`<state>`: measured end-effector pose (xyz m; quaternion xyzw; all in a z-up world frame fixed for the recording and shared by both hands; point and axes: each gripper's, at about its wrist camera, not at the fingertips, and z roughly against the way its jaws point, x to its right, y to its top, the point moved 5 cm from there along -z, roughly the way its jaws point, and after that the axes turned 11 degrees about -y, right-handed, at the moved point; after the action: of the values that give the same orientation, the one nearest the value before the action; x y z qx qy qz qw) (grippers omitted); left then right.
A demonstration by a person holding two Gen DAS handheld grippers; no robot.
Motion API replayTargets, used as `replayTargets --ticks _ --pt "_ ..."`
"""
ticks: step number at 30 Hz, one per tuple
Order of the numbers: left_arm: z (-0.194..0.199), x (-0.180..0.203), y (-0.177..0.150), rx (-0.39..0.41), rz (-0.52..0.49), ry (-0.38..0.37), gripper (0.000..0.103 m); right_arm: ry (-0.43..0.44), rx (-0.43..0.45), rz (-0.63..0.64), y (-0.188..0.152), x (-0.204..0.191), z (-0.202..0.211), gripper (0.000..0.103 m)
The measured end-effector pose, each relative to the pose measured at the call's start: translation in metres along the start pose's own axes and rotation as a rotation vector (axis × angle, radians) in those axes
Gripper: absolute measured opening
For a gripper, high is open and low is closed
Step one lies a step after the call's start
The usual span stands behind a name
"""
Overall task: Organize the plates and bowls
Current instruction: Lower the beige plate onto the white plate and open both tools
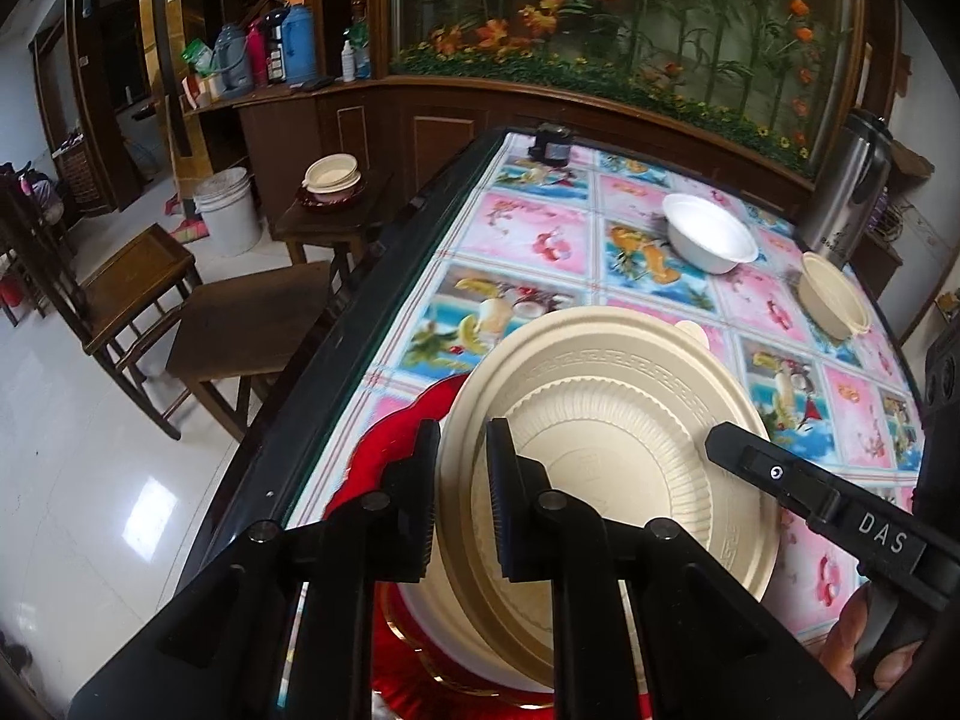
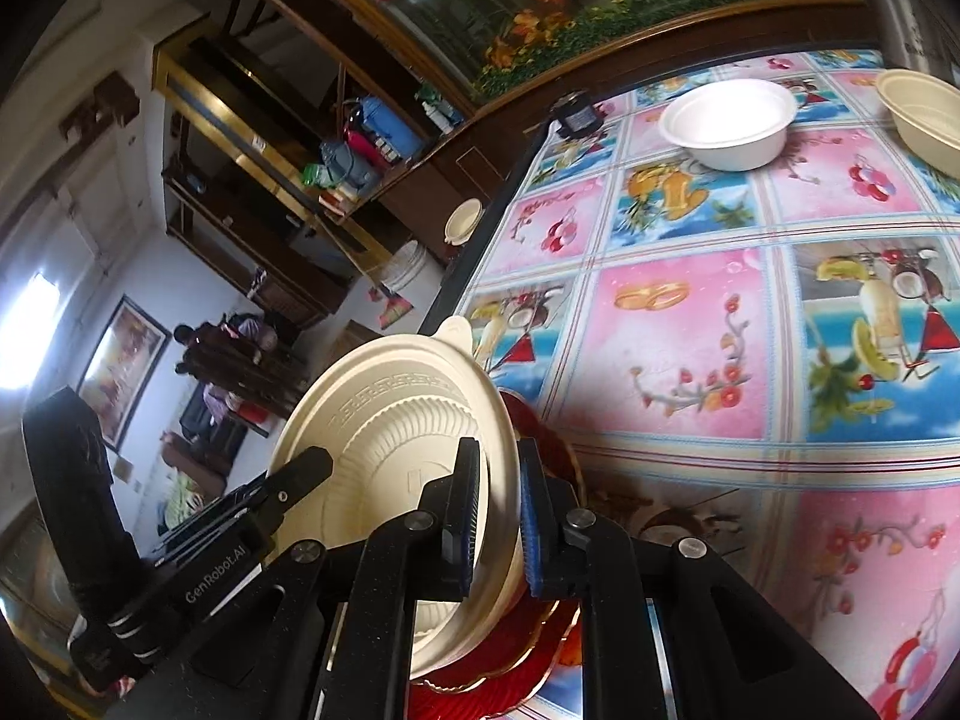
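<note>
Tongs (image 1: 462, 504) above fruit-print tablecloth (image 1: 528, 234)

Both our claws are taken up: the left claw (image 1: 462, 498) and right claw (image 2: 501, 516) each pinch the rim of the cream plate (image 1: 606, 450), which sits over the red plate (image 1: 384, 444) at the tabletop's (image 1: 540, 240) near edge. From the left wrist view, the white bowl (image 1: 711, 231) blocks one o'clock, the cream bowl (image 1: 831, 294) two o'clock, with the steel flask (image 1: 846, 192) just behind it. A small black device (image 1: 551, 144) stands at twelve, on the far edge. Between our plates and those bowls we have open patterned cloth. At nine to ten o'clock, off the edge, wooden stools (image 1: 240, 330) crowd the floor.
</note>
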<state>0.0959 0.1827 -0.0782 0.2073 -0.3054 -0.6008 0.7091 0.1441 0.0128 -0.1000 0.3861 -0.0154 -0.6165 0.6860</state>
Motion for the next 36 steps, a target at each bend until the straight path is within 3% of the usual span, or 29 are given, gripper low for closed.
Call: replayTargets --ticks 5,9,11,12,13,15,19,24,28,36 --pt "-0.012 -0.012 -0.013 -0.043 0.018 0.023 0.015 -0.047 -0.017 0.054 -0.012 -0.008 -0.012 0.015" --pt "-0.01 -0.018 -0.016 -0.031 0.029 0.052 0.016 -0.06 0.003 0.095 -0.017 -0.015 -0.013 0.017" --pt "-0.003 -0.021 -0.013 -0.001 0.029 0.101 0.023 -0.067 0.033 0.125 -0.018 -0.02 -0.007 0.023" --pt "0.001 -0.022 -0.011 0.021 0.029 0.123 0.035 -0.056 0.064 0.137 -0.018 -0.021 -0.001 0.027" --pt "0.004 -0.024 -0.01 0.038 0.031 0.139 0.054 -0.044 0.084 0.14 -0.016 -0.02 0.005 0.031" --pt "0.014 -0.024 -0.006 0.095 0.029 0.172 0.072 -0.014 0.129 0.138 -0.012 -0.015 0.017 0.038" --pt "0.027 -0.018 0.002 0.169 0.002 0.212 0.073 -0.02 0.2 0.086 0.004 0.014 0.033 0.041" --pt "0.026 0.009 0.007 0.183 -0.051 0.179 0.075 -0.084 0.242 -0.018 0.018 0.07 0.042 0.041" --pt "0.014 0.047 0.008 0.143 -0.124 0.136 0.078 -0.122 0.248 -0.121 0.031 0.117 0.047 0.05" --pt "-0.02 0.122 -0.001 0.014 -0.251 0.061 0.079 -0.148 0.206 -0.211 0.044 0.17 0.05 0.063"
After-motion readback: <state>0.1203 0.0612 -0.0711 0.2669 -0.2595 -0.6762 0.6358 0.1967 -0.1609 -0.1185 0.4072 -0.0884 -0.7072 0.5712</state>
